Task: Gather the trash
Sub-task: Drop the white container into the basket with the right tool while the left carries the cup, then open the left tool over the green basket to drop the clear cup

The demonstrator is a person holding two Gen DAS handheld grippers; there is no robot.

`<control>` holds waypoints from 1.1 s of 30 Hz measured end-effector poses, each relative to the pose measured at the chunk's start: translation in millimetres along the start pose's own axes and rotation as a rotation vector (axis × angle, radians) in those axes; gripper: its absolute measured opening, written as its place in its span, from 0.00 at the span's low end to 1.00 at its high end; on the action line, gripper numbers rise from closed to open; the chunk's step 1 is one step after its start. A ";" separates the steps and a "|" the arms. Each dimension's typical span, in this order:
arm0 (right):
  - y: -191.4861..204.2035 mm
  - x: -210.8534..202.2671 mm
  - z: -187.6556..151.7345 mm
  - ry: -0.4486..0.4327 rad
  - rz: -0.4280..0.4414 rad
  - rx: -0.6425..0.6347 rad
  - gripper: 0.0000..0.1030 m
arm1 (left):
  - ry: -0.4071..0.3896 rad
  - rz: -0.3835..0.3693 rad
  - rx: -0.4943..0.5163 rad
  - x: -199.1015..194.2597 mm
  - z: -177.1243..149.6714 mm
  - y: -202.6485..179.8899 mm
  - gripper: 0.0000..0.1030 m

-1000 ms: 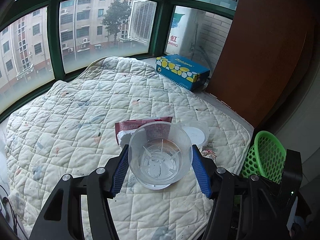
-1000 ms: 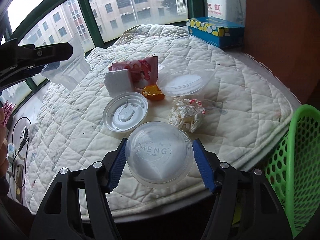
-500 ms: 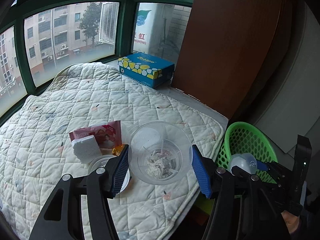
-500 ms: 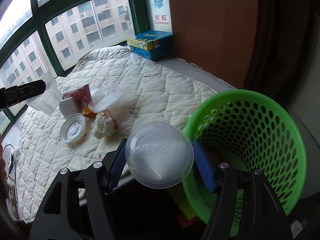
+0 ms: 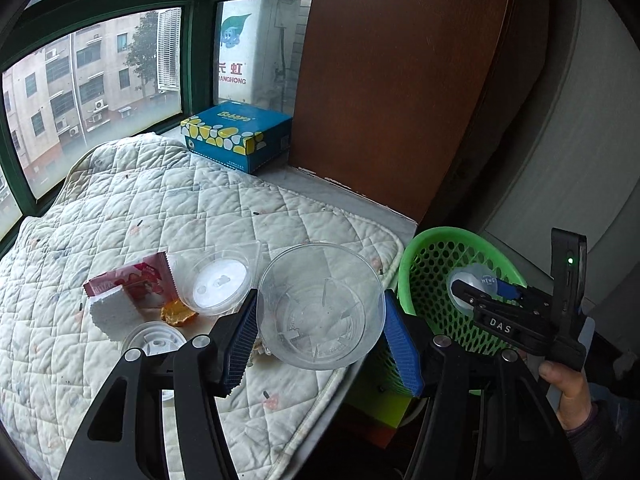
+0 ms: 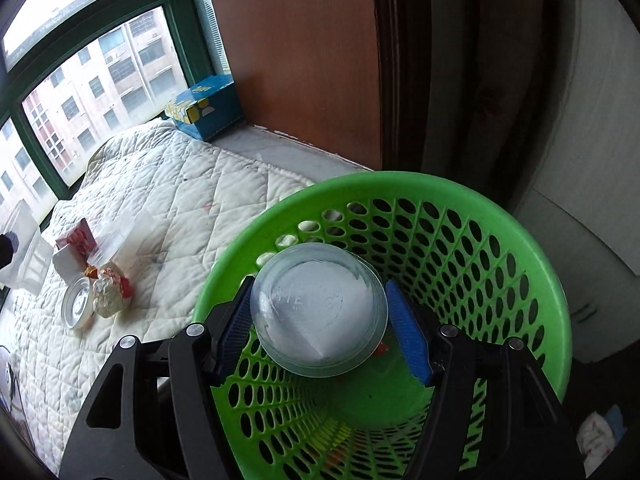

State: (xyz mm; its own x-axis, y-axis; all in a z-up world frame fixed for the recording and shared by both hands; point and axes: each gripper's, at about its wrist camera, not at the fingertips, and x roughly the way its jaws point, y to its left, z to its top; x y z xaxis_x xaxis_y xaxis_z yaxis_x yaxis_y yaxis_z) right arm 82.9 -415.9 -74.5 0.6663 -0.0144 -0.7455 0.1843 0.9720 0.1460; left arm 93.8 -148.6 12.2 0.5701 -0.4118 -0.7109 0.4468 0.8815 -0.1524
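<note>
Trash spread over a quilted white pad [image 5: 168, 208] on the sill below the green-framed window [image 5: 100, 76], plus two pieces held in the air.

Left gripper [image 5: 320, 336]: blue-padded fingers [image 5: 240, 340] pressed on both sides of a clear plastic cup [image 5: 320, 304], open mouth facing the camera, empty, hanging over the near corner of the pad just beside the green basket [image 5: 424, 280].

Right gripper [image 6: 320, 324]: fingers [image 6: 408, 340] set against the sides of a clear round container [image 6: 320, 312] with embossed lettering on its face, held over the open mouth of the green basket [image 6: 520, 280], inside the ring of its rim. Small red scraps visible at the basket's bottom. Seen from the left wrist: same right gripper [image 5: 476, 292] reaching in from the right over the basket, a bare hand [image 5: 568, 392] and dark sleeve behind it.

Still on the pad: a red snack wrapper [image 5: 128, 280], a white foam piece [image 5: 112, 312] touching its near edge, an orange scrap [image 5: 176, 316] just beside both, a clear lidded tub [image 5: 218, 280] next to the wrapper, a flat white lid [image 5: 156, 340] partly hidden behind the left finger. From the right wrist, a crumpled paper ball [image 6: 110, 292] with red print touching the flat lid [image 6: 78, 304].

Blue tissue box [image 5: 236, 136] with yellow spots at the far end of the sill, against a brown wooden panel [image 5: 392, 80].
</note>
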 end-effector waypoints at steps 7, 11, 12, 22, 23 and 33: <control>-6.1 1.2 5.1 -0.015 -0.021 -0.005 0.67 | 0.019 -0.014 0.024 8.9 -1.4 -12.6 0.56; -12.7 -4.1 7.0 -0.028 -0.027 0.000 0.68 | 0.025 -0.029 0.031 13.3 0.5 -20.6 0.56; -14.5 -6.5 7.4 -0.033 -0.028 0.002 0.68 | 0.026 -0.032 0.034 14.3 0.8 -23.0 0.56; -32.3 -34.4 1.5 -0.059 -0.053 0.014 0.70 | 0.049 -0.081 0.085 27.5 1.1 -54.1 0.57; -34.1 -37.0 0.1 -0.061 -0.055 0.015 0.70 | 0.054 -0.087 0.090 29.7 0.6 -57.6 0.57; -52.4 -64.1 -9.5 -0.098 -0.092 0.021 0.73 | 0.099 -0.138 0.118 50.2 -3.9 -89.9 0.58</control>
State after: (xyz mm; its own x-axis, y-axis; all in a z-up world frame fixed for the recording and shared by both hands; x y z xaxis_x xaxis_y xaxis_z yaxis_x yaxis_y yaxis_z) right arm 23.8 -463.7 -40.6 0.7129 -0.1268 -0.6897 0.2619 0.9605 0.0941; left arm 79.6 -247.7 -12.4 0.4298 -0.4969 -0.7539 0.5967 0.7829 -0.1759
